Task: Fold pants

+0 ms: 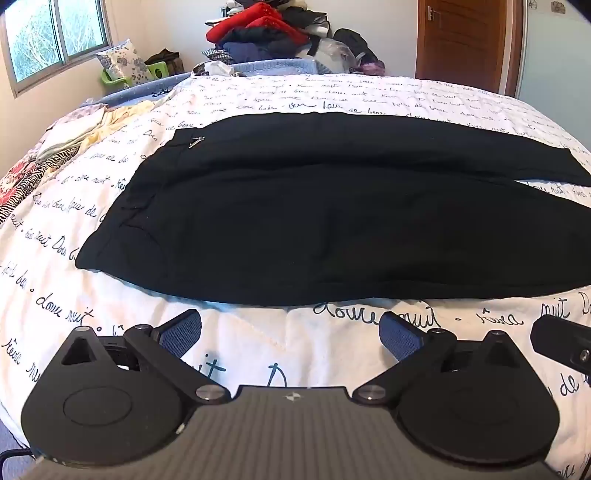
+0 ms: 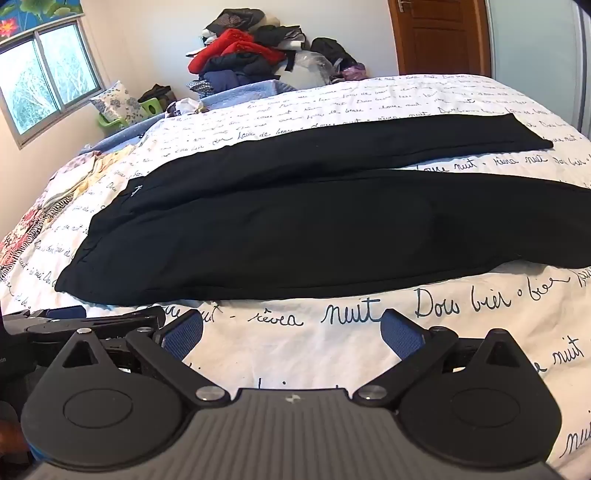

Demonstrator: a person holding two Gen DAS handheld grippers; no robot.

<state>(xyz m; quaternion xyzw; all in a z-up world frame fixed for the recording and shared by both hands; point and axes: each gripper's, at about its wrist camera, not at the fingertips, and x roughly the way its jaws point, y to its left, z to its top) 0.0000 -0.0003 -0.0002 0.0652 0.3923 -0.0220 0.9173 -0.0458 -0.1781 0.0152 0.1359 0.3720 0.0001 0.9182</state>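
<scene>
A: Where are the pants?

B: The black pants (image 1: 332, 206) lie flat across the middle of the frame on the white bedspread (image 1: 258, 354) with handwriting print, waist at the left, both legs running right. From the right wrist view the pants (image 2: 314, 229) show the two legs parting toward the upper right.

A: And the tools?

B: The left gripper (image 1: 291, 332) sits at the bottom centre, jaws spread wide, nothing between them, short of the pants' near edge. The right gripper (image 2: 293, 330) is likewise wide and empty.

A: Anything else?

B: A pile of clothes (image 1: 266, 33) at the top centre, a window (image 1: 55, 37) upper left, a wooden door (image 1: 461, 40) upper right.
</scene>
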